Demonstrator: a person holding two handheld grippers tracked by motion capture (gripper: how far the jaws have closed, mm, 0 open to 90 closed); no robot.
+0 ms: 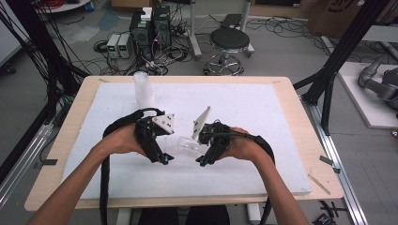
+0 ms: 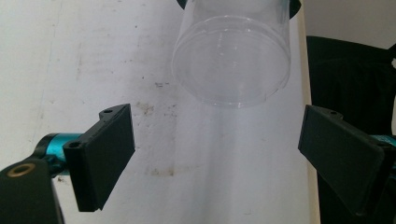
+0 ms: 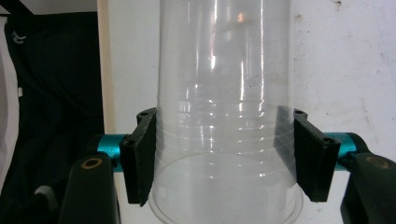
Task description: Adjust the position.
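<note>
**A clear cup between two grippers**

The right gripper has its two black jaws pressed on the sides of a clear plastic cup. The cup lies on its side in the air, just above the white board, between the two hands. Its long way runs across the table, from one gripper toward the other.

The left gripper is wide open and holds nothing. The cup's round flat bottom points at it, just in front of the jaws — so the left gripper is the near free one, and would likely have to close around that end.

A stack of clear cups stands at the back left. Behind the table are a black stool, computer boxes and many cables on the floor.
</note>
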